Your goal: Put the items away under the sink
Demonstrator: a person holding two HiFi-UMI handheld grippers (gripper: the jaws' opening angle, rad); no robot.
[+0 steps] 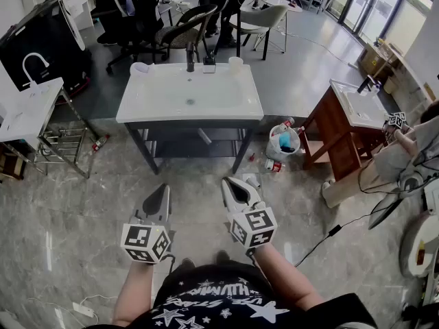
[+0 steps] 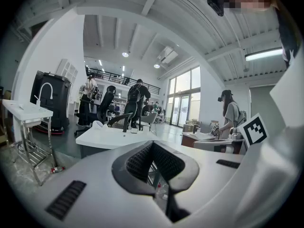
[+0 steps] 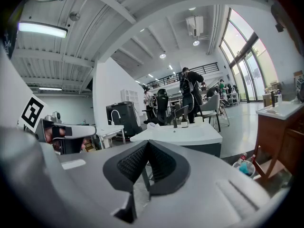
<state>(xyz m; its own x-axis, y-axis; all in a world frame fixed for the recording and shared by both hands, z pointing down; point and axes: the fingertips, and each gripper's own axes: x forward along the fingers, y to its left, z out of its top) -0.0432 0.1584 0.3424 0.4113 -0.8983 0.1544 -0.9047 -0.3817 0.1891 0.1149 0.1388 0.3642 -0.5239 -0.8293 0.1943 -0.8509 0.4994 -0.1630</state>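
Approach stage: you are holding the left gripper and right gripper pressed together, both empty, well short of the white rectangular sink on its dark metal frame. The small scattered bottles and clear plastic tub are lying on the floor to its right; reaching them with jaws spread probably comes next.

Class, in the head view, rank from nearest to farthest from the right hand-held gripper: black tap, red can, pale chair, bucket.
1. Red can, on the floor right of the right hand-held gripper.
2. Bucket, just beyond the can.
3. Black tap, at the sink's back edge.
4. Pale chair, far behind.
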